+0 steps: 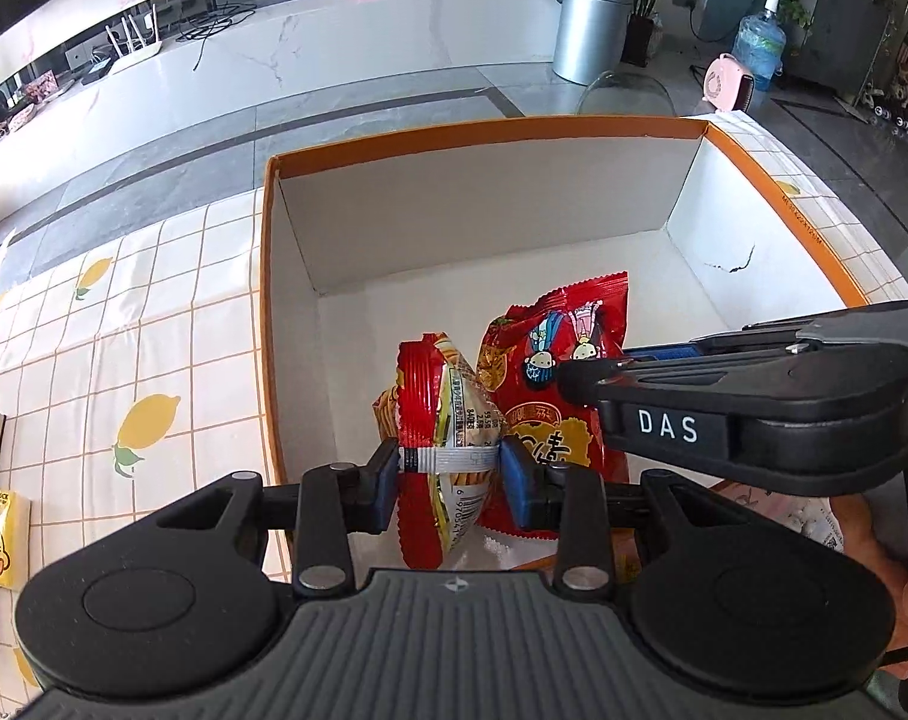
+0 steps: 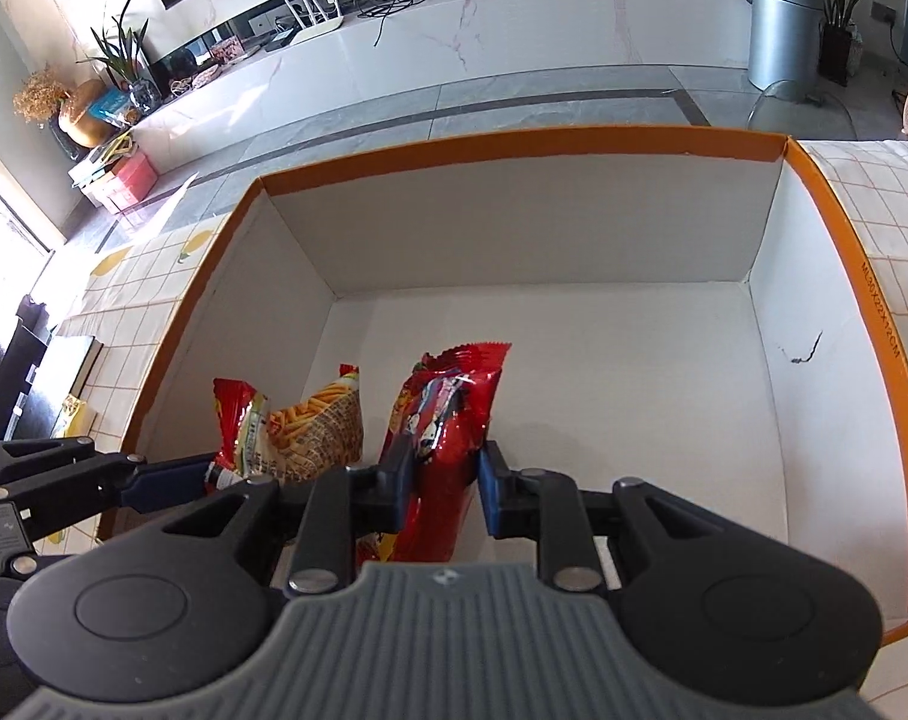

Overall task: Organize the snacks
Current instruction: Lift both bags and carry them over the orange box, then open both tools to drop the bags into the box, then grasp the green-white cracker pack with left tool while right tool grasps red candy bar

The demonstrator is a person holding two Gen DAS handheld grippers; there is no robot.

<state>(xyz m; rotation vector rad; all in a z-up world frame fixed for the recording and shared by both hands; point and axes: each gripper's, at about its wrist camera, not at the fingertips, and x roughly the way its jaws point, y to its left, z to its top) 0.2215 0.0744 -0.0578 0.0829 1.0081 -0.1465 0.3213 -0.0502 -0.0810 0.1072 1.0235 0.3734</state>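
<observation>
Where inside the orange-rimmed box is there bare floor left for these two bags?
The box floor is bare from the far wall to the right wall, past the red bag. It is crowded at the near left corner, where that bag and the stick-snack bag hang side by side.

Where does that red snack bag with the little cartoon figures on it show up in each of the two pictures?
Left wrist view: the red cartoon bag stands right of centre inside the box, behind the fries bag, the right gripper reaching in from the right.
Right wrist view: the same bag is centre, edge-on, clamped in the right gripper.
Shared landmark: the orange-rimmed box.
</observation>
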